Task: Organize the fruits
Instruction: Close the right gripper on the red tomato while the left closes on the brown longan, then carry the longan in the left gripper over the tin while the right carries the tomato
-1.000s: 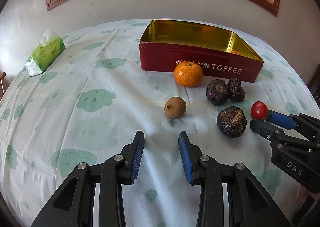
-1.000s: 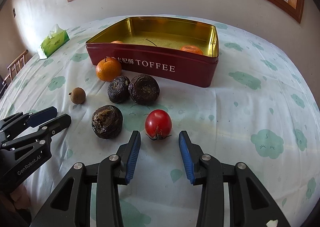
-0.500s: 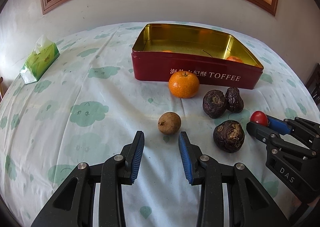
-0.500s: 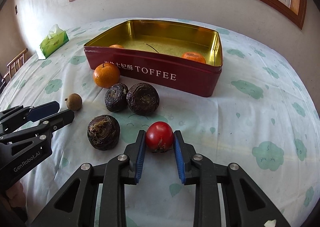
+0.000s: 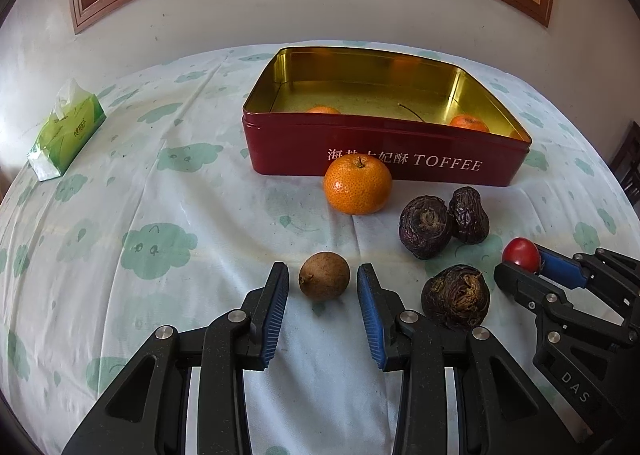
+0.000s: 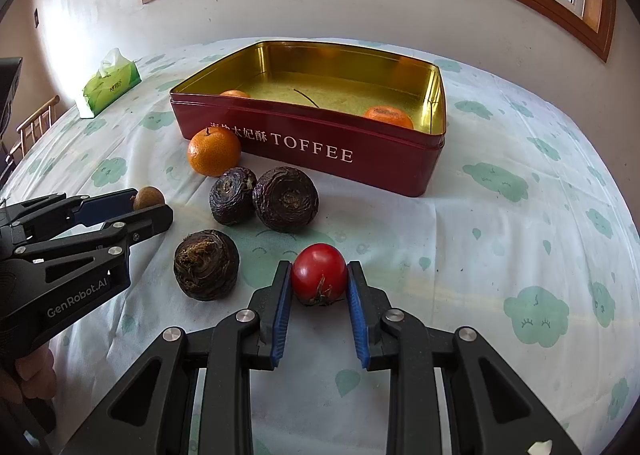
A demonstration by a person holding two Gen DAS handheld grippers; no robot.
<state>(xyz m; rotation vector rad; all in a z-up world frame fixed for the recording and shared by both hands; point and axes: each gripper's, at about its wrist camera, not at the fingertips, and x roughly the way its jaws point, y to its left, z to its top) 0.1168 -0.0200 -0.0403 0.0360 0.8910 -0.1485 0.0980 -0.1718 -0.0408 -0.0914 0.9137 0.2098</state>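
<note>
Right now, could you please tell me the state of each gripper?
Left gripper: open around the longan, not gripping.
Right gripper: shut on the tomato.

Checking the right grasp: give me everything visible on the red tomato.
The red tomato is small, round, smooth and glossy, with its dried dark calyx facing the right wrist camera, low on its front. It sits on the cloud-print tablecloth, right of a dark wrinkled fruit. The right gripper is shut on it, both blue pads pressing its sides.
</note>
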